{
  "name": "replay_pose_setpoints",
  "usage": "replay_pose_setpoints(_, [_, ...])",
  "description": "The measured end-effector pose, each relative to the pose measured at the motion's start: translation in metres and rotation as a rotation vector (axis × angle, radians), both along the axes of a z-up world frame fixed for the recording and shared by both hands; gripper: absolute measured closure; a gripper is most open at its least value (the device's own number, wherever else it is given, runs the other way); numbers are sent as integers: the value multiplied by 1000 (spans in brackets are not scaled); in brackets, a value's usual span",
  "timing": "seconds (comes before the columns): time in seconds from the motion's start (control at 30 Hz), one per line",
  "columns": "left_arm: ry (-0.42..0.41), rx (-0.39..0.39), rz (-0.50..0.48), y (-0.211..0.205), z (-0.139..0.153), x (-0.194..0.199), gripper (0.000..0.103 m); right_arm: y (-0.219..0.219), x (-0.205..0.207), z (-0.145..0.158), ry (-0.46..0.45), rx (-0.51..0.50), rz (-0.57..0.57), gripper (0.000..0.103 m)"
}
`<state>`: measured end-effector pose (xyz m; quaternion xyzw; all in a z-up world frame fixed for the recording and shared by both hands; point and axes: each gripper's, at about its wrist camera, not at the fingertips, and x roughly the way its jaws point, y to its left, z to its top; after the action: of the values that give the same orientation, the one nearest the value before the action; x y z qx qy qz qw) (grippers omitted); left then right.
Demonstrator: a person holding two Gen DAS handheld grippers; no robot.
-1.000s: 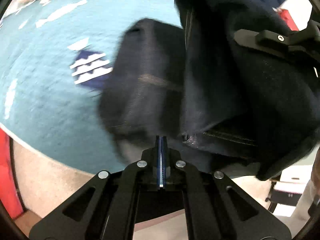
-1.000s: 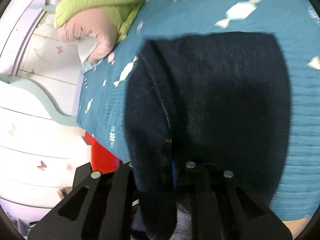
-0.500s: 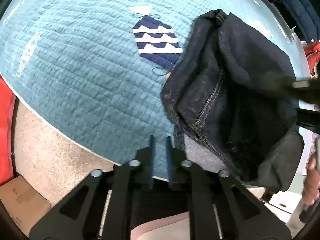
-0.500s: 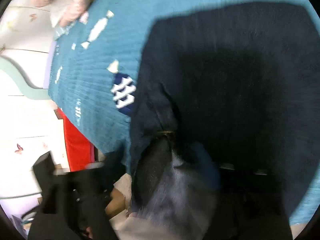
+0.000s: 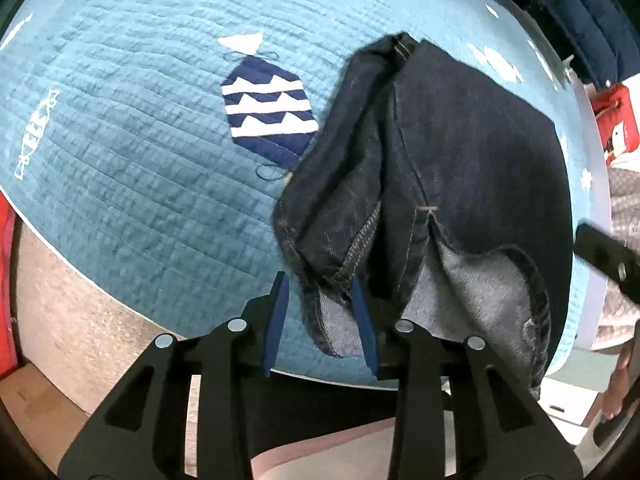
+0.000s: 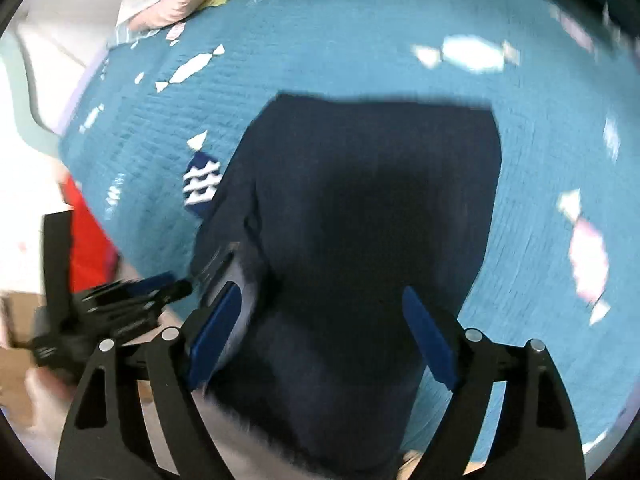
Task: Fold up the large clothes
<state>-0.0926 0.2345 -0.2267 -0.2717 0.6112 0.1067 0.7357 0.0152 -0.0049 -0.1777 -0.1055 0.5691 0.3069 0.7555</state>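
On the teal quilt [image 5: 132, 152], folded dark jeans [image 5: 460, 152].

R wrist view motion-blurred; jeans [image 6: 360, 220] hem cut off at bottom edge, quilt [image 6: 540, 160] pattern smeared.

A: Where does the left wrist view look from?

B: Steeply down, close over the bed's near edge, along the left gripper [image 5: 320, 320]; the jeans [image 5: 460, 168] fill the right of the frame.

A: And the right wrist view?

B: Also steeply downward, along the right gripper [image 6: 324, 336], close above the same jeans at center. Both share the quilt [image 6: 320, 40] and its striped patch [image 5: 268, 108].
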Motion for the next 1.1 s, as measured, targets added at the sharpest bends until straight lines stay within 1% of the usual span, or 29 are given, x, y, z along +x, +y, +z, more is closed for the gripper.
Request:
replay_pose_setpoints(0.03, [-5, 4, 13, 2, 1, -2, 69, 12, 4, -3, -6, -9, 6, 23])
replay_pose_setpoints(0.1, [-12, 0, 40, 9, 1, -7, 69, 50, 24, -13, -14, -11, 59, 21])
replay_pose_setpoints(0.13, [-14, -6, 58, 12, 1, -9, 69, 61, 32, -18, -31, -38, 71, 20])
replay_pose_setpoints(0.17, [-14, -10, 71, 14, 0, -9, 69, 78, 44, -27, -54, -92, 88, 18])
replay_pose_setpoints(0.23, [-23, -18, 99, 19, 0, -12, 68, 101, 63, -45, -63, -179, 97, 16])
replay_pose_setpoints(0.27, [-28, -16, 109, 21, 0, -15, 64, 108, 70, -54, -54, -219, 100, 16])
replay_pose_setpoints(0.3, [-32, -13, 117, 22, 2, -17, 63, 120, 74, -64, -30, -226, 115, 13])
replay_pose_setpoints(0.33, [-34, -9, 125, 22, 1, -19, 63, 119, 73, -65, -14, -215, 142, 10])
replay_pose_setpoints(0.37, [-31, -8, 131, 23, -1, -20, 63, 126, 72, -70, -21, -206, 171, 10])
replay_pose_setpoints(0.4, [-25, -15, 137, 24, -3, -22, 63, 135, 70, -77, -92, -219, 191, 15])
replay_pose_setpoints(0.43, [-19, -24, 143, 27, -6, -25, 63, 139, 69, -83, -139, -239, 189, 21])
replay_pose_setpoints(0.47, [-11, -35, 152, 28, -9, -27, 63, 139, 70, -87, -155, -247, 184, 30])
replay_pose_setpoints(0.53, [-10, -37, 161, 29, -10, -31, 63, 132, 71, -84, -152, -209, 155, 37])
replay_pose_setpoints(0.57, [-12, -33, 164, 29, -10, -34, 63, 125, 72, -79, -142, -179, 137, 50])
replay_pose_setpoints(0.6, [-12, -31, 167, 30, -10, -35, 63, 116, 75, -73, -124, -135, 109, 67])
replay_pose_setpoints(0.67, [-8, -42, 178, 31, -12, -35, 63, 99, 84, -62, -105, -85, 40, 84])
replay_pose_setpoints(0.7, [-6, -51, 184, 32, -13, -35, 63, 87, 91, -57, -76, -32, 3, 85])
replay_pose_setpoints(0.73, [-8, -56, 185, 32, -13, -34, 63, 81, 93, -53, -64, -1, -19, 86])
replay_pose_setpoints(0.83, [-27, -37, 170, 32, -7, -27, 63, 71, 91, -31, -59, 92, -51, 86])
replay_pose_setpoints(0.9, [-46, -26, 172, 34, -1, -24, 63, 77, 87, -10, -78, 156, -53, 86])
replay_pose_setpoints(0.97, [-62, -24, 179, 37, 5, -23, 63, 89, 88, 2, -89, 195, -51, 86])
replay_pose_setpoints(1.0, [-66, -22, 182, 38, 7, -23, 63, 97, 92, 2, -74, 205, -52, 86])
replay_pose_setpoints(1.03, [-71, -13, 188, 40, 9, -23, 63, 106, 95, -3, -58, 192, -43, 86])
replay_pose_setpoints(1.07, [-71, -1, 193, 43, 11, -23, 63, 115, 98, -10, -50, 162, -29, 81])
replay_pose_setpoints(1.1, [-68, 6, 196, 44, 11, -22, 63, 128, 102, -25, -42, 107, -8, 67])
